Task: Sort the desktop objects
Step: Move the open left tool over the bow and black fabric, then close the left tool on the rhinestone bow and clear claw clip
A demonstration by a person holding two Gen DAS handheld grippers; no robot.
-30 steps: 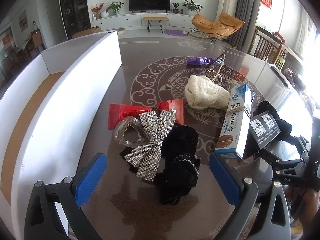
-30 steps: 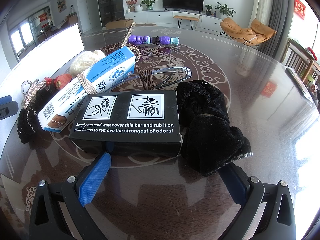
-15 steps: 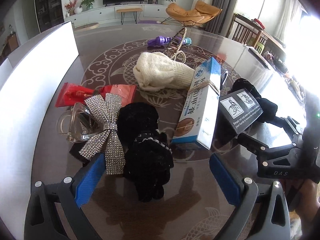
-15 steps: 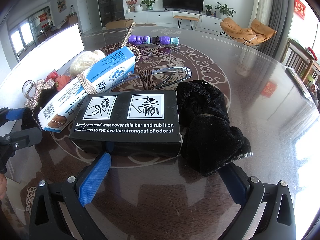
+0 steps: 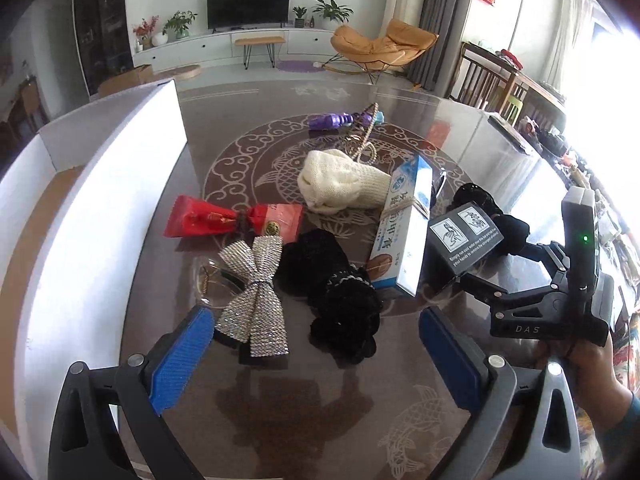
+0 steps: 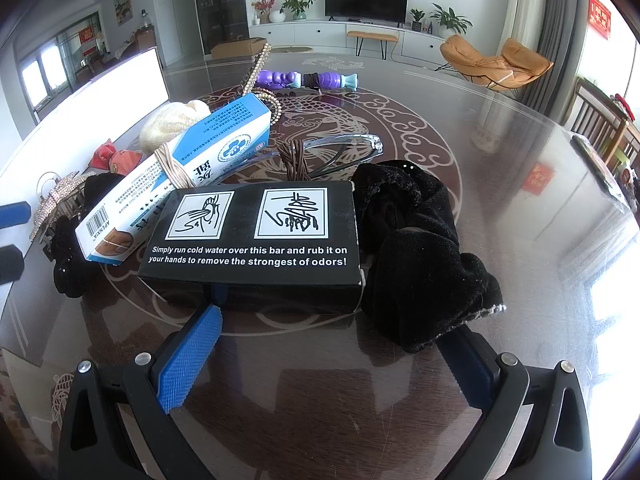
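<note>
Glossy dark counter (image 5: 280, 420), patterned with pale scrollwork, carries a loose cluster of mixed objects beside a white-walled cardboard box (image 5: 120, 184) at the left. Left claw (image 5: 316, 354): blue ribbed pads wide apart, empty, poised over a rhinestone bow clip (image 5: 256, 300) and a black velvet scrunchie (image 5: 344, 312), which touch. Right claw (image 6: 328, 344): pads likewise spread and empty, facing a matte black carton (image 6: 252, 236) that leans against a blue-and-white toothpaste box (image 6: 180, 176) bound with twine; a second black scrunchie (image 6: 416, 248) lies against the carton's right end.

Further items: a cream knitted piece (image 5: 340, 184), a crinkled red foil packet (image 5: 224, 220), clear-framed glasses (image 6: 344, 148), a purple moulded toy (image 6: 308, 79).

Judged step: selecting a first item for the box. The bow clip is rigid and faceted, so the pads should close across its narrow waist, clear of the scrunchie's soft pile, which would drag along. The carton offers flat parallel faces; gripping its short sides and lifting straight up should avoid tipping the toothpaste box resting beside it.
</note>
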